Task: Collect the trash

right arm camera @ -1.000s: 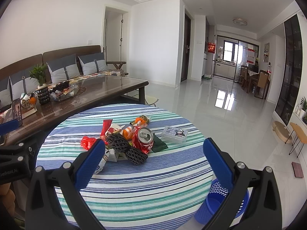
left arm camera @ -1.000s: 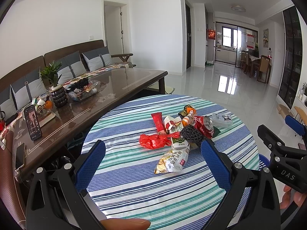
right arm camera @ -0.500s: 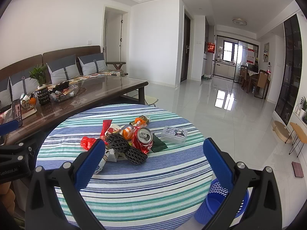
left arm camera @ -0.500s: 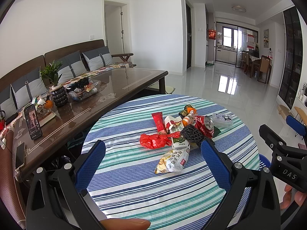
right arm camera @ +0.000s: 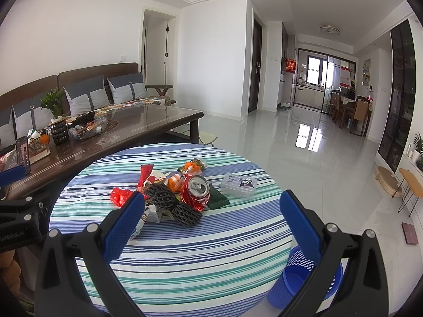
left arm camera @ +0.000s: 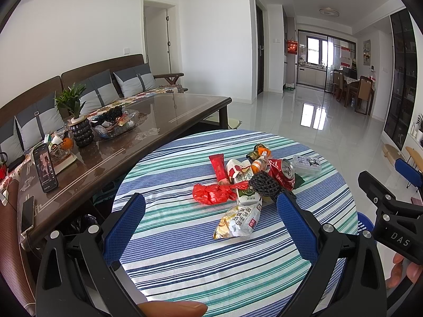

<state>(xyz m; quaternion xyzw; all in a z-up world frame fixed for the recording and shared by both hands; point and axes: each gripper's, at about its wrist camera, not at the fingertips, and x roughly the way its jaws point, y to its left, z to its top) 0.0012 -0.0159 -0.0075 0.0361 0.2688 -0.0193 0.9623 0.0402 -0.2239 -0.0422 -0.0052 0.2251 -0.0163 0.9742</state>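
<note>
A heap of trash lies mid-table on the striped round table [left arm camera: 211, 264]: a red plastic bag [left arm camera: 211, 194], a silver snack packet [left arm camera: 239, 222], a crushed red can [right arm camera: 195, 190], black foam netting [right arm camera: 169, 203], a milk carton [left arm camera: 247, 195] and a clear plastic box [right arm camera: 239, 185]. My left gripper [left arm camera: 211, 219] hovers open near the table's front, short of the snack packet. My right gripper [right arm camera: 211, 216] is open too, above the near side of the table, nothing between its fingers. A blue waste basket [right arm camera: 298, 280] stands on the floor at the table's right edge.
A long dark coffee table [left arm camera: 132, 137] with a plant, a bowl and phones stands to the left, with a sofa behind it. Tiled floor [right arm camera: 317, 163] stretches to the right and back toward a dining area. Small stools stand far right.
Both views have barely shifted. The trash pile lies as before and both grippers stay open.
</note>
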